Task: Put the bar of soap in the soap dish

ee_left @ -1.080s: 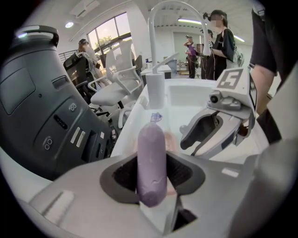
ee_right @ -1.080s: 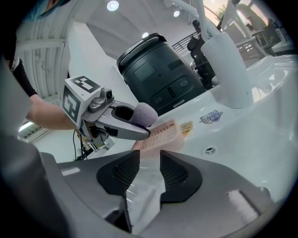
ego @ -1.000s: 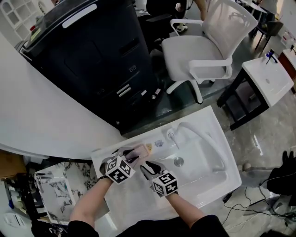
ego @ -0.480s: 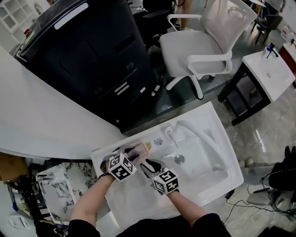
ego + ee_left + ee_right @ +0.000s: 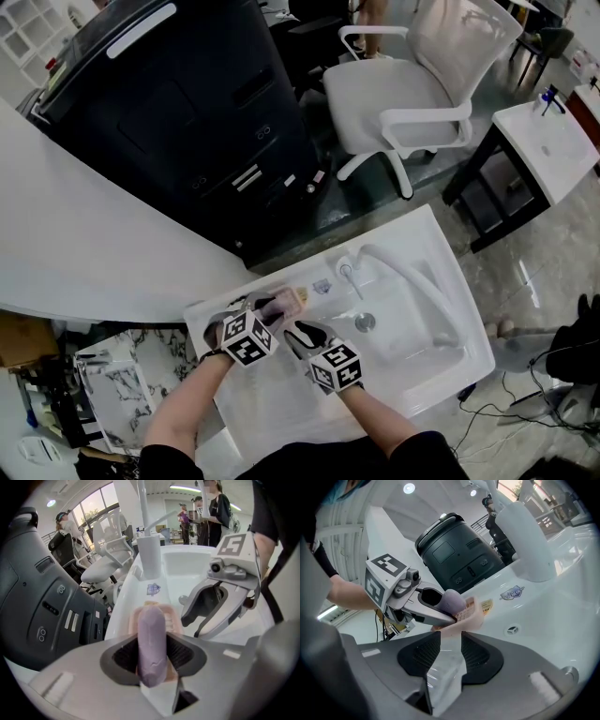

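Firmly the left tool clamps the bar of soap over the soap dish; stiff, likely slick, best gripped mid-length. At three o'clock, the right tool gapes empty.

Left gripper clamps the bar of soap; right gripper beside it, jaws apart.

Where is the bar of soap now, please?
Left gripper view, centre: the bar of soap is clamped in the left tongs, over the pink soap dish.
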`<state>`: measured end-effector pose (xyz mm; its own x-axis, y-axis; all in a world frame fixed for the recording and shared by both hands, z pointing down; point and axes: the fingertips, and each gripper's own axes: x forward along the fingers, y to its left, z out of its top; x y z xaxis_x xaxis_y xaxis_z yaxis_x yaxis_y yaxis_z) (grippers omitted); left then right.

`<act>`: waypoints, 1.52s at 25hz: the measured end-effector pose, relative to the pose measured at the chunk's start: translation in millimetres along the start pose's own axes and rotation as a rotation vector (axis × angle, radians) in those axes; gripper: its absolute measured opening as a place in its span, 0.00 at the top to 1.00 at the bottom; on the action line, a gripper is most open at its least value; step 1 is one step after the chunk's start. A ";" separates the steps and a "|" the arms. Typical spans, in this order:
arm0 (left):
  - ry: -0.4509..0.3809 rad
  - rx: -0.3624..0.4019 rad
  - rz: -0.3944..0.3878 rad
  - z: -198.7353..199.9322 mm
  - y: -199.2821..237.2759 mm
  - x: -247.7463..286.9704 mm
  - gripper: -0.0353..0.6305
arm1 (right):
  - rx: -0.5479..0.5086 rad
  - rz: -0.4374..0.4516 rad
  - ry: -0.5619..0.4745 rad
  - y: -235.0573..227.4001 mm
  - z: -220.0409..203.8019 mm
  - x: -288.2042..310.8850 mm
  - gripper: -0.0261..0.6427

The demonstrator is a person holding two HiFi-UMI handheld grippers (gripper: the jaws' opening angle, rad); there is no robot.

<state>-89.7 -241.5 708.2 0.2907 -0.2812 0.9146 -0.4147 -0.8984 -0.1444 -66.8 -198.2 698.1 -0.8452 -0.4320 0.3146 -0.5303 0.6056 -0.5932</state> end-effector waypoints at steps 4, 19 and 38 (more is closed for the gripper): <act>-0.003 0.007 0.001 0.0 0.5 0.5 0.64 | 0.003 -0.005 0.000 -0.7 1.5 1.5 0.79; -0.060 -0.032 0.026 6.4 8.3 -10.8 0.63 | 0.024 -0.012 -0.009 -3.4 3.6 -0.2 0.77; -0.110 -0.076 0.058 5.4 10.2 -30.7 0.63 | 0.031 -0.037 -0.006 -3.2 5.1 -4.5 0.77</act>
<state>-98.1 -243.8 676.6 0.3555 -0.3714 0.8577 -0.4967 -0.8524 -0.1632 -60.9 -201.5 694.8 -0.8243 -0.4582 0.3324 -0.5592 0.5677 -0.6041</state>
